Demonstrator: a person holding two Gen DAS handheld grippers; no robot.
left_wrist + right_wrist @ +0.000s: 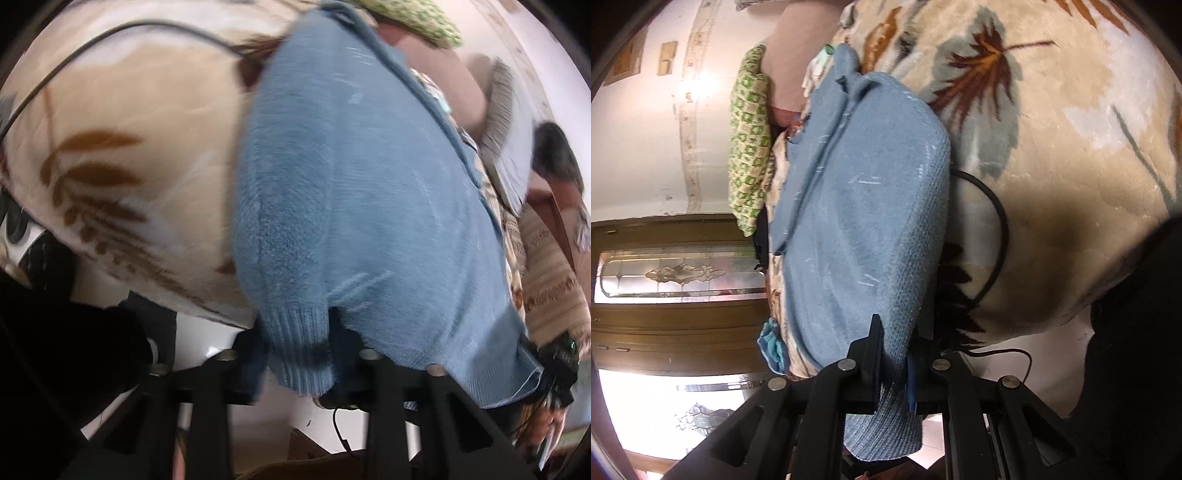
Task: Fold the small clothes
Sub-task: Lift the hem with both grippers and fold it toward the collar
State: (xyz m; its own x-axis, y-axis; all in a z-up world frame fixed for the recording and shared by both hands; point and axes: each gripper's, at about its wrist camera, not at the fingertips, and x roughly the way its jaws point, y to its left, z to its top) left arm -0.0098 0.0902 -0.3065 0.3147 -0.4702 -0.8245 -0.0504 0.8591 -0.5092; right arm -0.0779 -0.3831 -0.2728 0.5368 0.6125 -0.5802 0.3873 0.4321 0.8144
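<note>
Right wrist view: blue sweater [864, 221] stretches lengthwise away from the jaws.

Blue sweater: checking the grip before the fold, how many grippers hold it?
2: left gripper at the blue sweater's ribbed cuff, right gripper clamped on its knit edge.

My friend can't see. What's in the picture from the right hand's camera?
The right tool is shut on the edge of a blue knitted sweater that lies on a cream blanket with brown leaves. A black cable curls beside the sweater, and a green patterned cloth lies behind it.
</note>
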